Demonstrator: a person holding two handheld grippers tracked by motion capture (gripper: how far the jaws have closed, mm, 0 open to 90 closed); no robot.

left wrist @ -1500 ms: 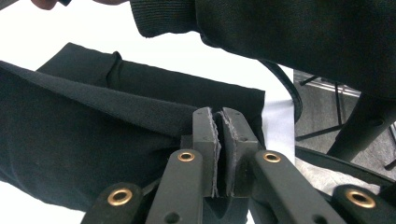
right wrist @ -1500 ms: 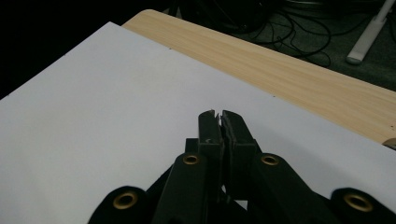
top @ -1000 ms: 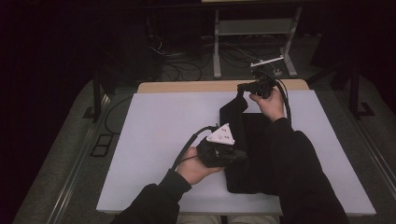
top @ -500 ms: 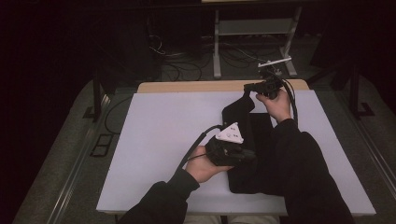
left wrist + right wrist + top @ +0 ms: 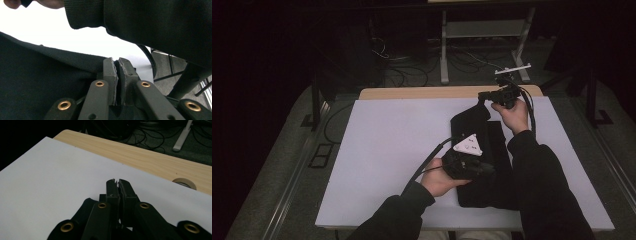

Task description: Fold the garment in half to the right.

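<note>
Pinching black cloth, both tongs have their jaws pressed together. The left gripper [image 5: 117, 72] grips the near part of the black garment [image 5: 484, 165], whose matte, soft folds fill the left gripper view beneath a ribbed sleeve cuff [image 5: 85, 17]. The right gripper [image 5: 117, 185] holds a far corner of the garment lifted at the table's far edge, clear from the high view; its own view adds a bare wooden strip [image 5: 150, 160] and a tape roll [image 5: 185, 183] beyond the smooth white sheet [image 5: 50, 185]. Most of the garment lies flat toward the table's right side.
</note>
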